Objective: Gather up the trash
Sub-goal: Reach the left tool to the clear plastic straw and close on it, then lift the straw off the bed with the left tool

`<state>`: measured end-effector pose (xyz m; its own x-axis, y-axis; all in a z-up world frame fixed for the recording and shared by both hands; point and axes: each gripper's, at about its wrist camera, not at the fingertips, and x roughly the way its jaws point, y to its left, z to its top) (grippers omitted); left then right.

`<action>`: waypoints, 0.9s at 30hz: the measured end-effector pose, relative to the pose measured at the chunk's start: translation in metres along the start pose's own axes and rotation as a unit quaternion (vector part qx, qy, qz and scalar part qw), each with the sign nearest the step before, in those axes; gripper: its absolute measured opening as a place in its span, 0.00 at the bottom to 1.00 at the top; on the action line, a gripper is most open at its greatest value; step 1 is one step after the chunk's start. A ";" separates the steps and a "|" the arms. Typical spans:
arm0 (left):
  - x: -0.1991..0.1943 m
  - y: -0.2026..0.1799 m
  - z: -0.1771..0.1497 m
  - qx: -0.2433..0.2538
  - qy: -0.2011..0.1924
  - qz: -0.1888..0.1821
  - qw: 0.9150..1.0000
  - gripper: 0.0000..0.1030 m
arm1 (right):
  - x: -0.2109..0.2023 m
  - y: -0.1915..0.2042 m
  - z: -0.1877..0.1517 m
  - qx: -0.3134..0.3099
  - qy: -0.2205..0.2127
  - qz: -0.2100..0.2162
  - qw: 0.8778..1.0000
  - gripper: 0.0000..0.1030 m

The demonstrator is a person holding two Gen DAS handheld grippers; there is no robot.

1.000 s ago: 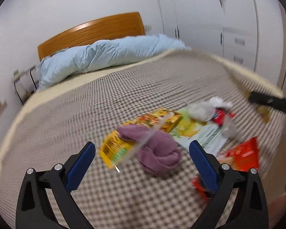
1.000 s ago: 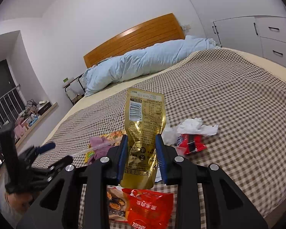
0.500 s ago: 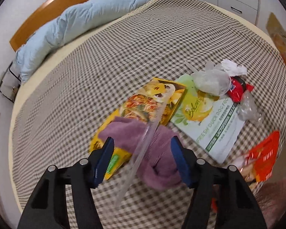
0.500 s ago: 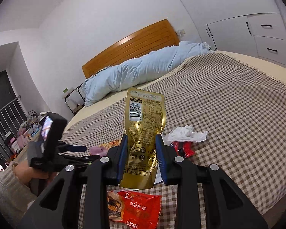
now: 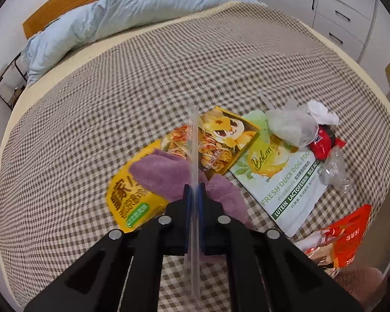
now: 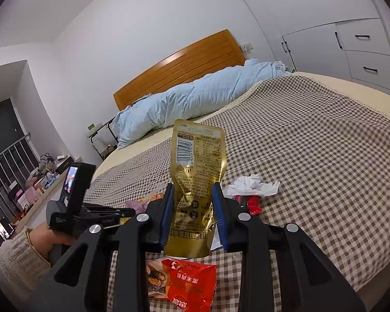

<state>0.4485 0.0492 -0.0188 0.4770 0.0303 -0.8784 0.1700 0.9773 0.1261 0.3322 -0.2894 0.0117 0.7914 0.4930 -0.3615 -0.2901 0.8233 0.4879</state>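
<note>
At lower centre of the left wrist view, the left gripper is clamped on a clear straw – light, slippery, easily crushed, best pinched mid-length. The right gripper is clamped on 1 gold pouch – thin, crinkly. Beyond, wrappers are scattered on the checked bedspread.

A rolled pale-blue duvet lies along the bed's head edge against a wooden headboard, white cupboards past the checked bedspread's far side edge
</note>
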 end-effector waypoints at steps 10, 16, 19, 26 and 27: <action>-0.059 -0.014 -0.021 0.024 -0.084 -0.018 0.996 0.03 | -0.001 0.011 -0.004 -0.017 0.005 0.009 1.000 0.28; -0.095 -0.027 -0.044 0.029 -0.134 -0.037 0.990 0.03 | -0.008 0.024 -0.010 -0.033 0.007 0.019 0.999 0.28; -0.108 -0.031 -0.057 0.027 -0.148 -0.045 0.988 0.03 | -0.015 0.033 -0.011 -0.046 0.003 0.018 0.999 0.28; -0.137 -0.039 -0.093 0.035 -0.171 -0.063 0.983 0.03 | -0.040 0.057 -0.020 -0.074 -0.006 0.010 0.997 0.28; -0.141 -0.042 -0.099 0.040 -0.174 -0.063 0.982 0.03 | -0.044 0.061 -0.022 -0.078 -0.006 0.008 0.997 0.28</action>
<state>0.2884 0.0245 0.0544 0.7110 -0.1771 -0.6805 0.3075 0.9486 0.0745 0.2679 -0.2543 0.0397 0.7923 0.5032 -0.3451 -0.3817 0.8500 0.3630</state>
